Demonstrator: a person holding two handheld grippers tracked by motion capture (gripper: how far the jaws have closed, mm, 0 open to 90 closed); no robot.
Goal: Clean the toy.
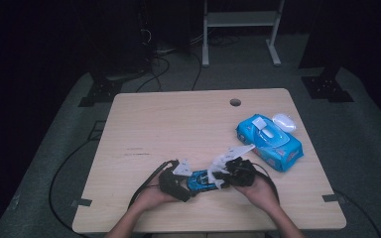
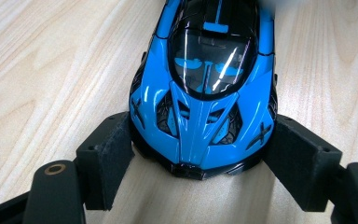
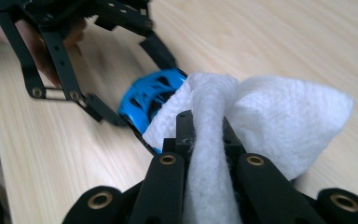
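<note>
Wiping looks under way: left gripper (image 2: 200, 161) clamps the blue toy car (image 2: 205, 88) at the table's (image 1: 154, 124) near edge while right gripper (image 3: 208, 140) pinches a white wipe (image 3: 270, 116) against it, most bodywork left.

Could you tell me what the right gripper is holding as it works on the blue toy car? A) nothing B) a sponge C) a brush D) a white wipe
D: the right gripper is shut on a white wipe lying against the blue toy car.

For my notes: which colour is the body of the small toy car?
The small toy car is bright blue with black trim, clearest in the left gripper view.
</note>
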